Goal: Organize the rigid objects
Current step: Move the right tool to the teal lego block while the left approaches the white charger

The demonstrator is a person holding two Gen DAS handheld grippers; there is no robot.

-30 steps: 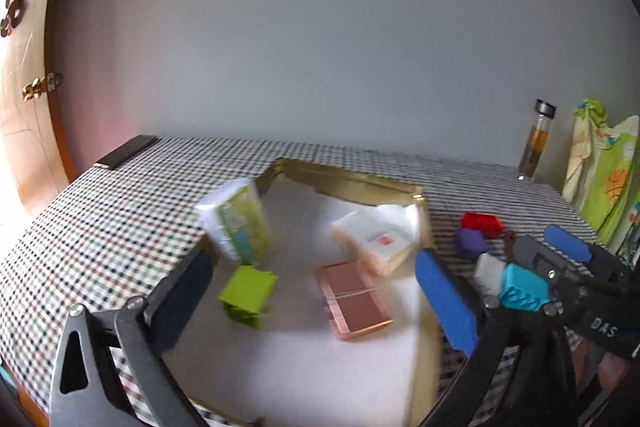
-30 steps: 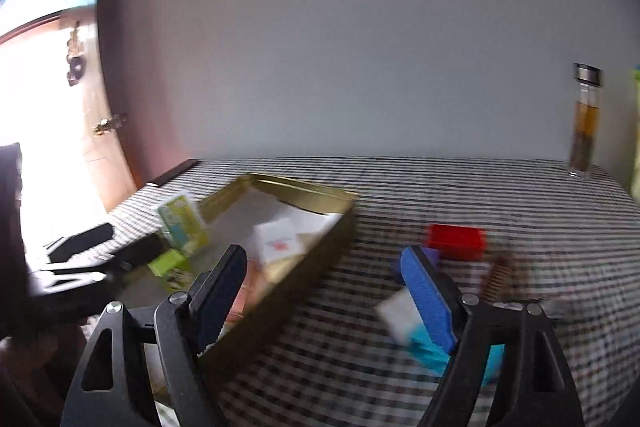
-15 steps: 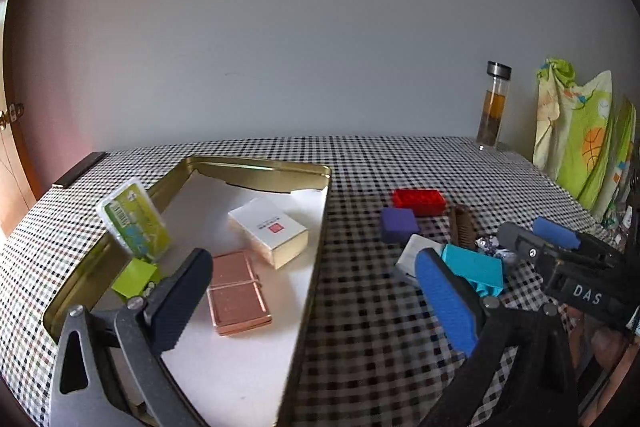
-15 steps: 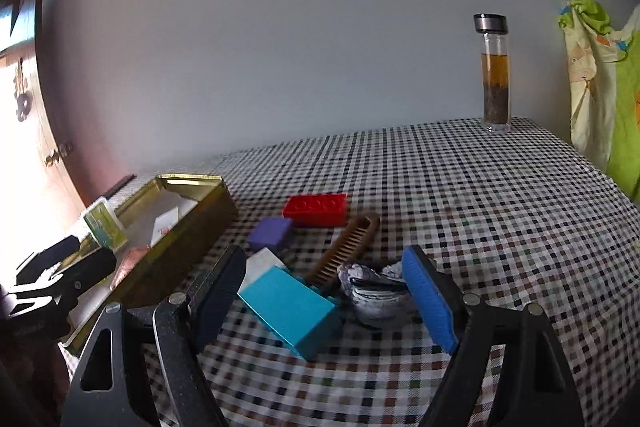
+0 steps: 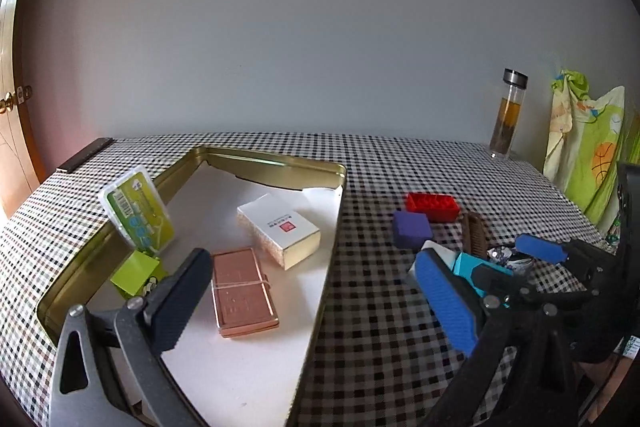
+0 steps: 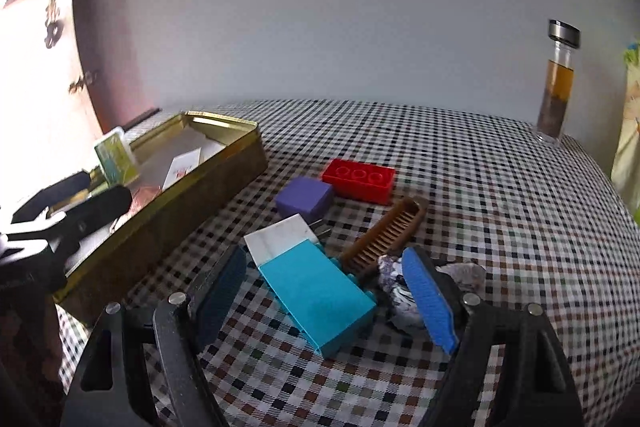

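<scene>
Both grippers' jaws gape wide; right gripper point(image 6: 326, 301) straddles teal block point(image 6: 318, 297).

Right tongs point(image 6: 326, 303) now straddle (unclosed) turquoise block point(image 6: 318, 301)

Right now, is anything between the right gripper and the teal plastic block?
Nothing visible. The right gripper is open, its fingers either side of the teal plastic block. A brown comb and crumpled foil crowd the block's right side.

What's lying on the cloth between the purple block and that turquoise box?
A small white block lies between the purple block and the turquoise box, touching the box's far end. The right wrist view shows it best.
</scene>
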